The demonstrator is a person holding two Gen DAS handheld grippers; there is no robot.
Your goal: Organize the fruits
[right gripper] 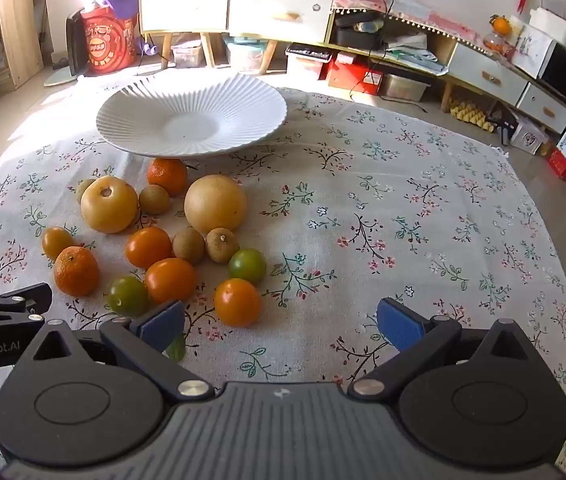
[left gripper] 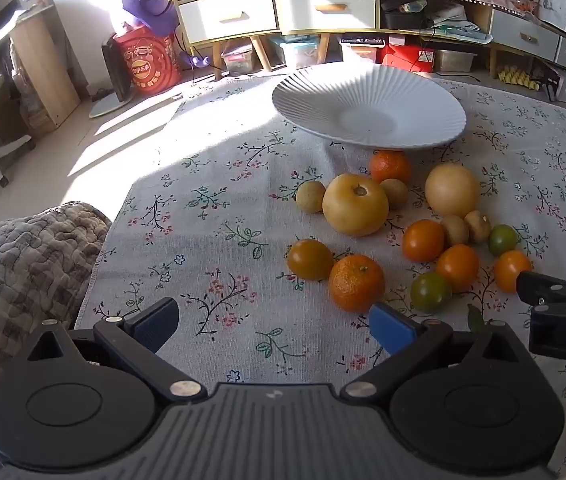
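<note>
White ribbed plate (right gripper: 191, 120) sits on a pale tablecloth (right gripper: 403, 208) printed with pink and green floral sprigs. Near the plate: 2 yellow pears (right gripper: 215, 203), orange tangerines (right gripper: 76, 271), 2 green tomatoes (right gripper: 247, 266), brown longans (right gripper: 188, 245).

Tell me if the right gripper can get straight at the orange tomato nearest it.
Probably yes. The right gripper is open and empty, and the tomato sits just ahead of its left finger on bare cloth, apart from the other fruit, with nothing between.

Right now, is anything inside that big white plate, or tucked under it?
The white plate holds nothing. One orange mandarin sits at its near rim, partly under the overhang. Whatever lies beneath the plate's middle is hidden.
</note>
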